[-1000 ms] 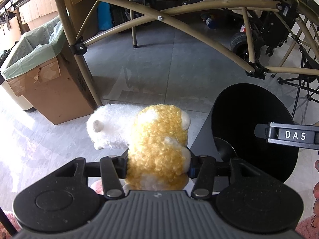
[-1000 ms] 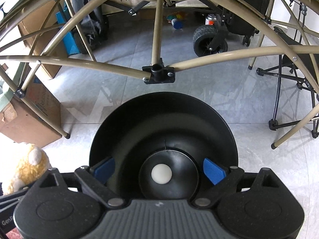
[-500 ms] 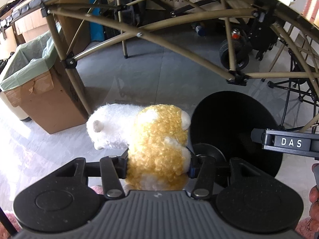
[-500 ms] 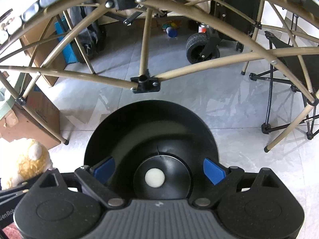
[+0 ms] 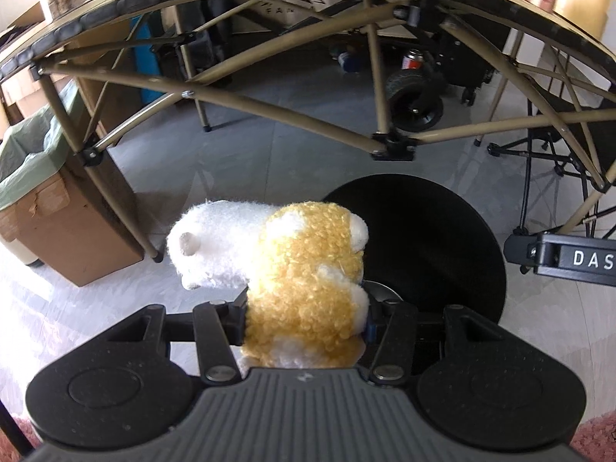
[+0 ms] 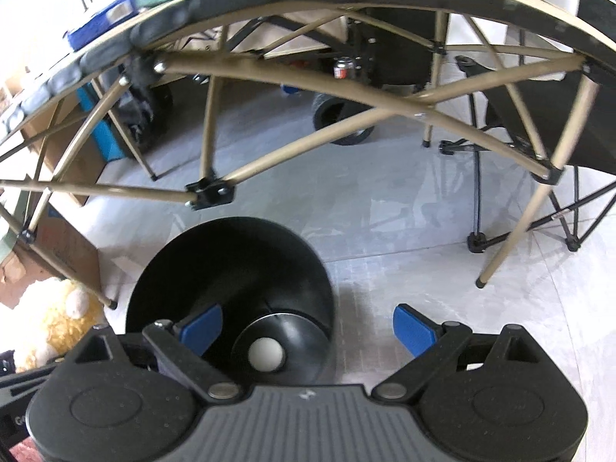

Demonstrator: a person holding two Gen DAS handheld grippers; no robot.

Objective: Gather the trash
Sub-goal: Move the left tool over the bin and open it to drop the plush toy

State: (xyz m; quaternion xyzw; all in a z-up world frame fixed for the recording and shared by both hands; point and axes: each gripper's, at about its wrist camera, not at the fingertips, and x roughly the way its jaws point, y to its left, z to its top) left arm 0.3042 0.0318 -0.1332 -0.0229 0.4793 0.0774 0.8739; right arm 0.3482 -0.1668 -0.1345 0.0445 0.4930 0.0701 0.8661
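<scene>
My left gripper (image 5: pixel 304 321) is shut on a curly yellow and white plush toy (image 5: pixel 308 269), its white head pointing left. Behind the toy stands a black round bin (image 5: pixel 431 238) on the pale floor. In the right wrist view the same bin (image 6: pixel 231 265) sits below and left of centre, with a white ball (image 6: pixel 265 354) at its bottom. My right gripper (image 6: pixel 308 329) is open with nothing between its blue pads (image 6: pixel 414 331); its left pad hangs over the bin, its right pad over bare floor. The plush toy (image 6: pixel 65 323) shows at the left edge.
A tan folding table frame (image 5: pixel 292 115) with a dark top edge arches across both views. A cardboard box with a green liner (image 5: pixel 38 211) stands at the left. A black folding chair (image 6: pixel 539 123), a wheel (image 5: pixel 414 106) and a can (image 5: pixel 410 59) lie beyond the frame.
Both hands have moved and risen a little: the table's top edge has come into view. In the right wrist view the bin has slid left, out from under the right pad.
</scene>
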